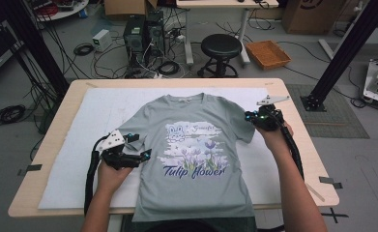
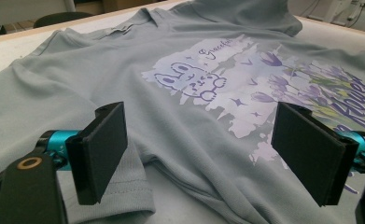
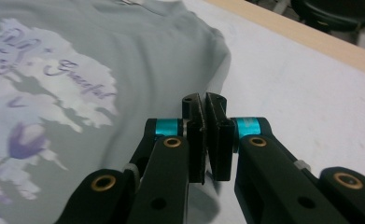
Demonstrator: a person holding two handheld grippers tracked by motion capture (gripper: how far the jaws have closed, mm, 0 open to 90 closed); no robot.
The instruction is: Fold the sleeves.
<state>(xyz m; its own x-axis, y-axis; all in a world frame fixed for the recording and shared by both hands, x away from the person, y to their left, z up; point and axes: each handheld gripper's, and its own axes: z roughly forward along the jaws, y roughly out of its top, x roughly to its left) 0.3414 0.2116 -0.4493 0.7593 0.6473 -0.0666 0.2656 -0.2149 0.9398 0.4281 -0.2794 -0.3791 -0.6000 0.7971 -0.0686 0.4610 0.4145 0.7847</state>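
The T-shirt [image 1: 194, 154] lies flat and unfolded mid-frame on the tabletop [image 1: 56, 130], the right gripper [image 1: 252, 117] pinching its sleeve, the left gripper [image 1: 139, 153] wide open, holding nothing; folding looks barely started.

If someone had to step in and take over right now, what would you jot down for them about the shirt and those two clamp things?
Left hand-held gripper: jaws wide open, low over the left sleeve, gripping nothing.
Right hand-held gripper: jaws shut at the edge of the right sleeve; whether cloth is pinched between them I cannot tell.
T-shirt: print up, spread flat on the white pad, hem hanging over the table's near edge.
Done: shirt laid out. Left: no fold is made yet; probably sleeves first, then the body.
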